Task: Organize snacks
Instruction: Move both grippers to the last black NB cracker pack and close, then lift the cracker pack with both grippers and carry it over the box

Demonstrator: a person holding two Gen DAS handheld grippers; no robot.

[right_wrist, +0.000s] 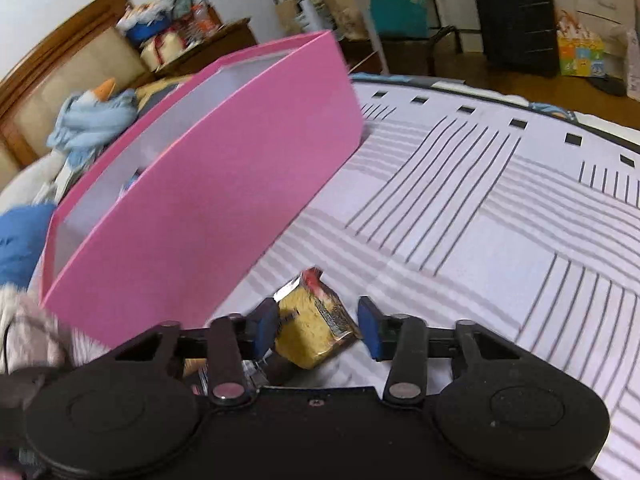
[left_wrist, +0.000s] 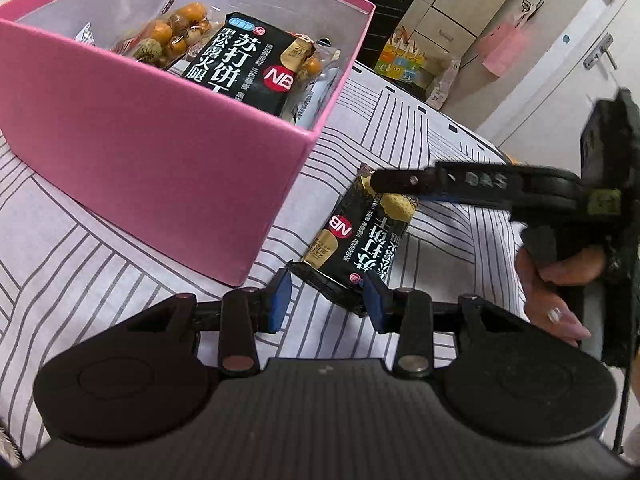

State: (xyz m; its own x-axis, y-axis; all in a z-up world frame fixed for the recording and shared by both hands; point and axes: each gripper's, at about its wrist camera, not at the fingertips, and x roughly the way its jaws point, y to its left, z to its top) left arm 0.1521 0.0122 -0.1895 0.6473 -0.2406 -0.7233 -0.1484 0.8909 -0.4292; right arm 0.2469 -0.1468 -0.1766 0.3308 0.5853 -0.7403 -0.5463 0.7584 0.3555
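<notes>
A pink box (left_wrist: 160, 152) stands on the striped bedsheet and holds a black cracker packet (left_wrist: 248, 64) and a bag of orange round snacks (left_wrist: 172, 34). A second black cracker packet (left_wrist: 360, 236) lies on the sheet right of the box. My left gripper (left_wrist: 328, 300) is open, with the packet's near end between its blue pads. My right gripper (right_wrist: 318, 326) is open around the packet's far end (right_wrist: 312, 320); it also shows in the left wrist view (left_wrist: 400, 182), reaching in from the right. The box (right_wrist: 224, 208) lies left of it.
The striped bedsheet (right_wrist: 480, 220) stretches to the right. A black suitcase (right_wrist: 516, 16) and a colourful box (right_wrist: 580, 56) stand on the floor beyond the bed. A blue plush toy (right_wrist: 92, 116) and a wooden headboard (right_wrist: 60, 60) lie behind the pink box.
</notes>
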